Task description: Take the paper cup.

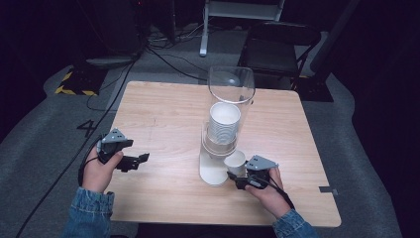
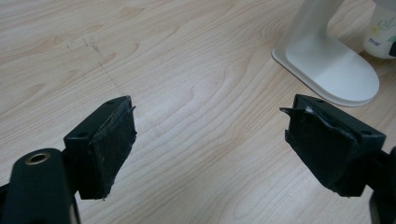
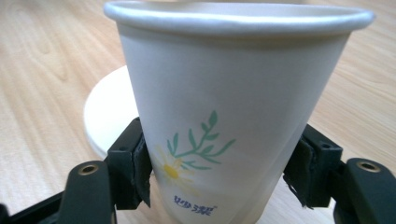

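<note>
We count one dispenser (image 1: 224, 124) mid-table holding one stack (image 1: 224, 126) of cups, and one loose cup (image 3: 233, 112) at its 5 o'clock, upright beside the white base (image 2: 334, 70). Our right gripper (image 1: 238, 176) has it, pads pressed on both sides. Our left gripper (image 2: 210, 140) hangs at 8 o'clock, jaws spread wide on nothing, bare table (image 1: 163, 114) all round it, well inside the near edge.

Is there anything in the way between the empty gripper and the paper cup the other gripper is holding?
Yes. The cup holder's white base sits on the table between the open left gripper and the paper cup, which the right gripper grips. In the left gripper view the cup peeks out just behind that base.
</note>
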Available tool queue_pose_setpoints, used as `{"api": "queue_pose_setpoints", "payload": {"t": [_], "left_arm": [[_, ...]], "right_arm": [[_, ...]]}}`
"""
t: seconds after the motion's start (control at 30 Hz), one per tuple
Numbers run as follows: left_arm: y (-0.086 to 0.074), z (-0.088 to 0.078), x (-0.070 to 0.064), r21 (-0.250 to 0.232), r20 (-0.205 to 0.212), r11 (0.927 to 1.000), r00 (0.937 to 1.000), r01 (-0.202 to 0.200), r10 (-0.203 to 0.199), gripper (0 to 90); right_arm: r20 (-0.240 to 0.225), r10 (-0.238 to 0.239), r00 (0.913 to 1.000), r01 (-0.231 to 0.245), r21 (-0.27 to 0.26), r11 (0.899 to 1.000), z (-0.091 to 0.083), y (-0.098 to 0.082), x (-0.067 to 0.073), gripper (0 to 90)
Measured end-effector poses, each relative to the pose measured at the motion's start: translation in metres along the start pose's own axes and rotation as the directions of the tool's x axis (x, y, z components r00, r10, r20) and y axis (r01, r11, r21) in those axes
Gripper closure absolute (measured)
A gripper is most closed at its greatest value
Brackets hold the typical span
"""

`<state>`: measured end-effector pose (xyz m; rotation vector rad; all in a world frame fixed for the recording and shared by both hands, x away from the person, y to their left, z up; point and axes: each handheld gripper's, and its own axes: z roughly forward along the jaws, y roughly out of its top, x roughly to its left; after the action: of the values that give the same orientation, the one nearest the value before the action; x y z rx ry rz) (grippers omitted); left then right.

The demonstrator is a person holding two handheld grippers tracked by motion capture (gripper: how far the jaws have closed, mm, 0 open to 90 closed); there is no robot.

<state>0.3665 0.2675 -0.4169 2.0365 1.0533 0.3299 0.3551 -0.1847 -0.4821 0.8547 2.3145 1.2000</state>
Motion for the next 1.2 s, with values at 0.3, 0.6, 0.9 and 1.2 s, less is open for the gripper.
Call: {"api": "queue_pose_setpoints", "payload": {"t": [0.3,0.6,0.9,1.2], "left_arm": [[0.005,0.010,-0.001,-0.002,0.007,1.0000,1.0000,0.004,-0.004,15.9],[0.003,0.015,-0.001,0.008,-0.016,0.9993,0.9992,0.036,-0.036,15.8],[-0.010,0.008,-0.001,0.023,-0.027,0.9985,0.9985,0.049,-0.048,15.8],[-0.025,-0.003,0.001,0.010,-0.040,0.9981,0.9973,0.061,-0.061,15.8]], "right_arm": [[0.085,0.078,0.9933,-0.071,-0.076,0.995,-0.025,0.000,-0.025,33.4],[0.167,0.211,0.9632,-0.179,-0.186,0.966,-0.047,0.006,-0.057,33.1],[0.275,0.282,0.9191,-0.211,-0.261,0.942,-0.044,0.005,-0.096,32.5],[0.330,0.271,0.9043,-0.185,-0.271,0.945,-0.027,0.005,-0.124,32.4]]}}
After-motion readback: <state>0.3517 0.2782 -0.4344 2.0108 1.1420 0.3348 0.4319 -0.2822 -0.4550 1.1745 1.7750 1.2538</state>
